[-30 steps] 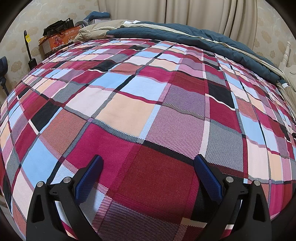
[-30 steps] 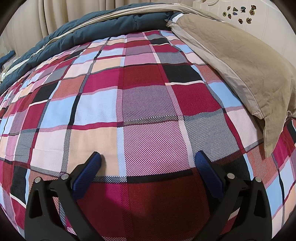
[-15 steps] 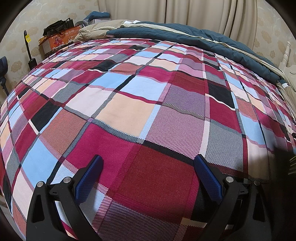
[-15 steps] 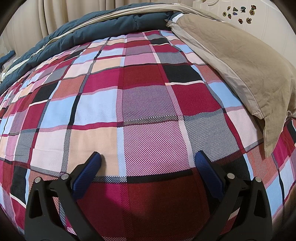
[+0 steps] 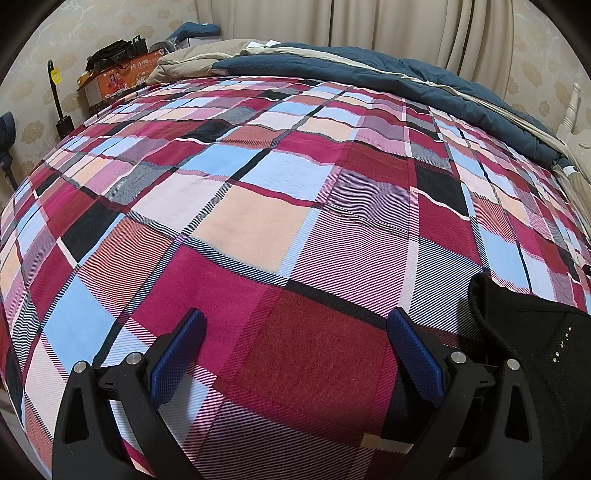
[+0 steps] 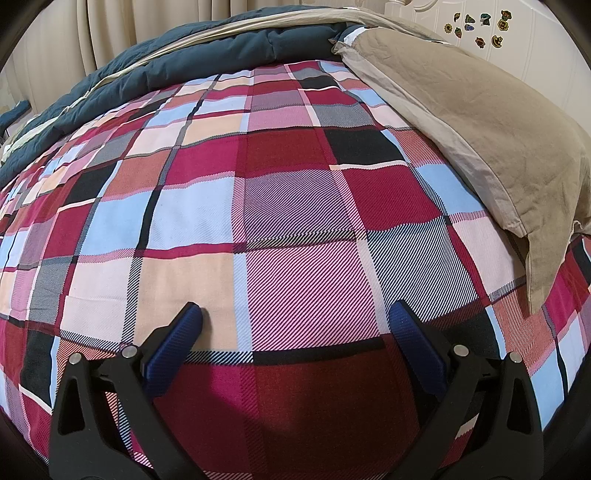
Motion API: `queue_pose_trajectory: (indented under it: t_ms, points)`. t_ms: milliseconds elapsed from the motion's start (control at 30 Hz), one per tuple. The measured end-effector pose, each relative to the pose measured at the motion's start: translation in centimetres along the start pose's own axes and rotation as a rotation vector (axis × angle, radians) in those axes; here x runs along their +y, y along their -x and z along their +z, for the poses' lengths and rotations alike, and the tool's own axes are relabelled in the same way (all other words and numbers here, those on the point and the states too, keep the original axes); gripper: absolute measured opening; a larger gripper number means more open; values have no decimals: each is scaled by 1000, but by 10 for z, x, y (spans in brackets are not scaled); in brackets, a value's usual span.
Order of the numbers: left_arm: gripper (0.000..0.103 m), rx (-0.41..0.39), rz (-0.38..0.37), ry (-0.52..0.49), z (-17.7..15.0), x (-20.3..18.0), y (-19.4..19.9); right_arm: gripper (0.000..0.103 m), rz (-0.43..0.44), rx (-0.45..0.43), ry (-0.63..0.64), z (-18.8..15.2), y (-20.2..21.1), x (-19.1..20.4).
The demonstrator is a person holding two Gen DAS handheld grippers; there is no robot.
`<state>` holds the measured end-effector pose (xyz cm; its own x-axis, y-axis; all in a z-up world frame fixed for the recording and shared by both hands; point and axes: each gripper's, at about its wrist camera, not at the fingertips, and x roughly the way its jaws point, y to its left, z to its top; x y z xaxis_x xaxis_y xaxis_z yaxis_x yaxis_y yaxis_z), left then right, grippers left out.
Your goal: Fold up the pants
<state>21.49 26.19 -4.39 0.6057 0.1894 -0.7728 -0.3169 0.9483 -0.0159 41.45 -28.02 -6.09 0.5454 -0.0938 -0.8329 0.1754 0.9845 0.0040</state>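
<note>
Far left, left wrist view: a cardboard box (image 5: 110,83) with a dark bag (image 5: 118,51) on top stands against the patterned wall, beside the bed's far left corner; a thin black upright tool (image 5: 57,99) with a yellow tag stands just left of it.
Bed: a plaid bedspread (image 5: 258,206) in red, pink, pale blue, peach and black covers nearly the whole surface and lies mostly flat.
Far edge: a dark blue quilt (image 5: 424,83) with a pale inner band is bunched along the far side of the bed – cream curtains (image 5: 351,22) hang behind it.
Left tongs (image 5: 295,343): released, the blue-padded fingers (image 5: 177,350) spread wide apart just above the bedspread, nothing between them.
Pants (image 5: 528,332): black fabric with a short row of small shiny studs, lying on the bedspread at the near right of the left wrist view, just beside the left tongs' right finger; whether it touches that finger I cannot tell. Only this part shows – not seen in the right wrist view.
Right tongs (image 6: 295,336): released as well, fingers (image 6: 173,347) wide apart over the plaid, gripping nothing.
Right side, right wrist view: a tan pillow (image 6: 480,125) lies along the bed's right edge, one corner drooping over the plaid.
Far right: a white headboard (image 6: 517,55) with small coloured stickers (image 6: 480,26) stands behind the pillow.
</note>
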Motion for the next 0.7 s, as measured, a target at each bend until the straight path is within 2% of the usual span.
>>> queue_pose_trajectory:
  t_ms: [233,333,433,467,500,567,633,700]
  points:
    - [98,3,13,-9,1,-2,-1,101,-6,3,4,7,-3,3]
    - [98,8,-1,5,3,1,-3,101,59,-54,-4,27,-1,-1]
    - [98,4,-41,29,4,8,0,101,-75,-293,-22,45,47,-5]
    - [98,1,-37,29,5,8,1,101,-115,-405,-19,48,76,-5]
    - [98,-4,-10,26,6,8,3,101,-134,-486,-12,48,101,-5]
    - [98,-49,141,3,7,6,16,101,-149,-603,14,38,153,-7]
    - [98,-131,205,-29,4,2,37,101,-113,-659,63,12,198,-9]
    - [98,-195,255,-46,-3,-4,62,101,-74,-651,102,-18,222,-13]
